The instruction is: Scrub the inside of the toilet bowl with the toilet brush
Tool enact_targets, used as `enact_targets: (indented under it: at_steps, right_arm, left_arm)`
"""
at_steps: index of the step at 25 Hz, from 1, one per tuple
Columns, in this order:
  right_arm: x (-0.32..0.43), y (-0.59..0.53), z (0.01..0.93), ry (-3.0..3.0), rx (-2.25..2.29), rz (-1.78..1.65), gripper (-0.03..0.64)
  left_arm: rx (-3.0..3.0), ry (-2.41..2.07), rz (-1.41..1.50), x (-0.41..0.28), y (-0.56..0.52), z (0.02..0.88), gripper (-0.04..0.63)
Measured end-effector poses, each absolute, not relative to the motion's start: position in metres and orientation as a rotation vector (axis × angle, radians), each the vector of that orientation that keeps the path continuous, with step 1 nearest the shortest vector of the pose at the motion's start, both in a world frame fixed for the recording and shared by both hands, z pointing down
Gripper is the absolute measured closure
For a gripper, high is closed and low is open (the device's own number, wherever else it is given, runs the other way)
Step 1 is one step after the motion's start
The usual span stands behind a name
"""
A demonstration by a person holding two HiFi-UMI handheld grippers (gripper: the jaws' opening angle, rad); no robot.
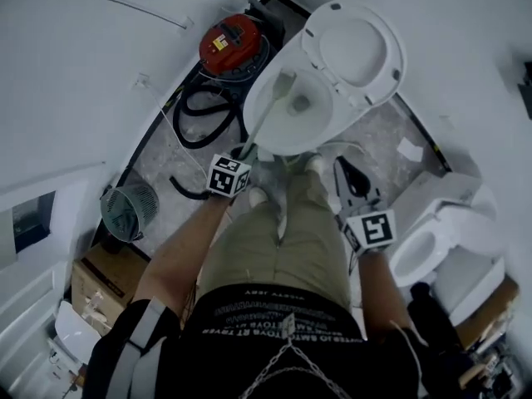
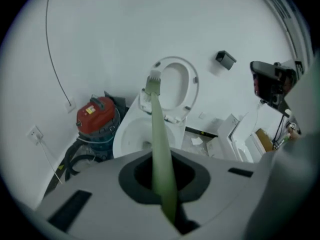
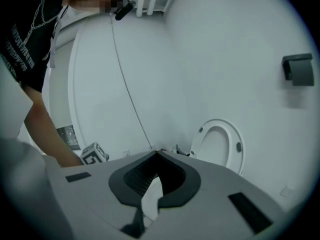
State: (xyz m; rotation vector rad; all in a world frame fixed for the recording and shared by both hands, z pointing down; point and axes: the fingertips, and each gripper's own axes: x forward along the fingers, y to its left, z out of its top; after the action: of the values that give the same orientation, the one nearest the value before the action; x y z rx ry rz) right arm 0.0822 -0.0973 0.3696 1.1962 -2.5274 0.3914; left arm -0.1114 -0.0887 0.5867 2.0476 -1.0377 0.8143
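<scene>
The white toilet stands with its seat and lid raised, and its bowl is open. My left gripper is shut on the pale green handle of the toilet brush. The brush head is out over the back of the bowl. In the left gripper view the handle runs up from between the jaws to the bristles. My right gripper hangs beside the bowl's right front, jaws together and holding nothing. The right gripper view shows the raised seat.
A red vacuum and its black hose lie left of the toilet. A mesh waste bin and a cardboard box sit at the left. A second white toilet stands to the right. The person's legs and shoes face the bowl.
</scene>
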Motion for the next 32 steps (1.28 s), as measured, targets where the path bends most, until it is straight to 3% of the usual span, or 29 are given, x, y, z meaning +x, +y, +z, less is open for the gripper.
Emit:
enact_targets:
  at_steps: [20,32]
  right_arm:
    - [0.031,-0.078,0.169,-2.639,1.302,0.009,0.614]
    - [-0.002,-0.038,0.122,-2.640,1.265,-0.058,0.614]
  left_arm:
    - [2.578,-1.379,0.248,-0.143,-0.069,0.210,0.595]
    - [2.698,-1.222,0.154,-0.156,-0.027,0.136,0.595]
